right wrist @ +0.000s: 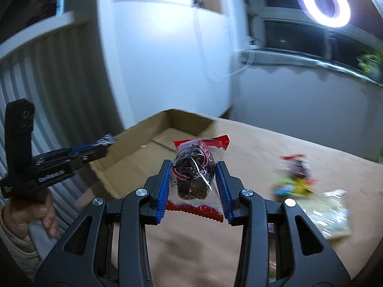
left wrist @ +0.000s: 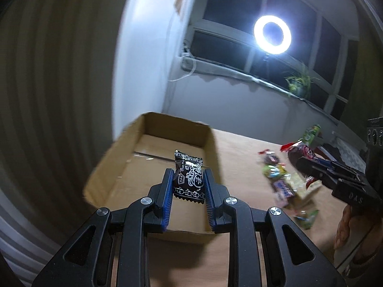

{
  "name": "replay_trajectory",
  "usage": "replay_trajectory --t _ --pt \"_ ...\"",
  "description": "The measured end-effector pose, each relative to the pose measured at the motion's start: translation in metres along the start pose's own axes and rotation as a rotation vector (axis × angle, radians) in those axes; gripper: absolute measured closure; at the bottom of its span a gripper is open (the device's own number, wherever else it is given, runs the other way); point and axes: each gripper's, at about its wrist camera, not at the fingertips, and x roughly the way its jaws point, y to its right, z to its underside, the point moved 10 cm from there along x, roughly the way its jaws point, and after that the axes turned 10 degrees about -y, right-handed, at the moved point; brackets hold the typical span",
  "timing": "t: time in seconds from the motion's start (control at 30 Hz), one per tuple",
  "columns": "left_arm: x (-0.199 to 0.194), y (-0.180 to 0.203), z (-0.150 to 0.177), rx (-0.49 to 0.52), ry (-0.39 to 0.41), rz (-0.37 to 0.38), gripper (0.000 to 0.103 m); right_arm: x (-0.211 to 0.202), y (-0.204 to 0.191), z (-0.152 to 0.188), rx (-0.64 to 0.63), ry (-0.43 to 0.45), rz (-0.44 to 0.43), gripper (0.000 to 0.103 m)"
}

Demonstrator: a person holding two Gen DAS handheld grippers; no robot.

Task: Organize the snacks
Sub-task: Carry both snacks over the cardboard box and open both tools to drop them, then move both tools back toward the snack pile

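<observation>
1. The left gripper (left wrist: 188, 179) is black, with two ribbed blue pads (left wrist: 167, 198); its jaws are clamped on one small black packet (left wrist: 189, 179), a glossy, crinkled pillow shape with white print and zigzag-cut ends.
2. That black packet sits upright between the pads, held above the open cardboard box (left wrist: 115, 157), just inside its near wall.
3. The box is one shallow brown carton, rectangular, with plain matte walls and a strip of clear tape along its floor seam. Nothing shows on the part of its floor that is in view.
4. The right gripper (right wrist: 195, 177) has the same black frame and ribbed blue pads (right wrist: 223, 189); its jaws are closed on one clear-wrapped snack (right wrist: 194, 177), a dark lumpy piece in transparent film with red crimped ends.
5. This snack is held over the tan tabletop (right wrist: 299, 148), near the box's right side and outside it.
6. A loose pile of snacks (left wrist: 284, 181) lies on the table, right of the box and well apart from it; motion blur keeps me from counting them, though green, yellow, red and purple wrappers show.
7. One lit ring lamp (left wrist: 273, 34) glows before a dark window.
</observation>
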Motion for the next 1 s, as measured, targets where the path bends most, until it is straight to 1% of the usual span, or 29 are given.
replay_trajectory --t 0.03,0.13,0.23,0.27,0.3,0.33,0.37,0.4,0.43,0.5,0.67,0.83,1.0 --pt "0.002 -0.008 -0.001 -0.009 -0.002 -0.005 0.08 0.012 -0.014 -0.006 -0.017 -0.005 -0.018 0.064" --pt "0.009 -0.024 -0.004 -0.027 -0.007 -0.016 0.08 0.035 -0.036 -0.023 -0.045 -0.006 -0.05 0.064" --pt "0.016 -0.034 -0.01 -0.032 -0.011 -0.017 0.08 0.054 -0.048 -0.038 -0.059 0.002 -0.063 0.063" --pt "0.02 -0.036 -0.011 -0.032 -0.016 -0.018 0.079 0.064 -0.051 -0.042 -0.069 0.0 -0.07 0.057" --pt "0.023 -0.037 -0.012 -0.033 -0.018 -0.021 0.077 0.073 -0.052 -0.041 -0.08 -0.021 -0.069 0.05" --pt "0.024 -0.039 -0.012 -0.036 -0.018 -0.025 0.068 0.077 -0.052 -0.04 -0.084 -0.031 -0.06 0.035" --pt "0.027 -0.042 -0.011 -0.044 -0.024 -0.039 0.046 0.077 -0.05 -0.038 -0.084 -0.025 -0.036 0.032" --pt "0.028 -0.044 -0.009 -0.053 -0.029 -0.054 0.034 0.074 -0.047 -0.036 -0.084 -0.013 -0.025 0.032" --pt "0.026 -0.046 -0.006 -0.064 -0.025 -0.068 0.026 0.069 -0.043 -0.032 -0.082 -0.002 -0.017 0.029" --pt "0.021 -0.046 -0.001 -0.071 -0.016 -0.069 0.026 0.062 -0.036 -0.023 -0.062 0.0 -0.001 0.029" --pt "0.015 -0.043 0.01 -0.074 -0.023 -0.076 0.026 0.045 -0.03 0.002 -0.029 -0.009 -0.001 0.029" --pt "0.001 -0.04 0.01 -0.09 -0.005 -0.084 0.026 0.026 -0.034 0.01 -0.039 0.0 -0.006 0.029" --pt "-0.019 -0.032 0.008 -0.079 0.019 -0.098 0.025 0.004 -0.04 0.019 -0.041 0.019 -0.019 0.028"
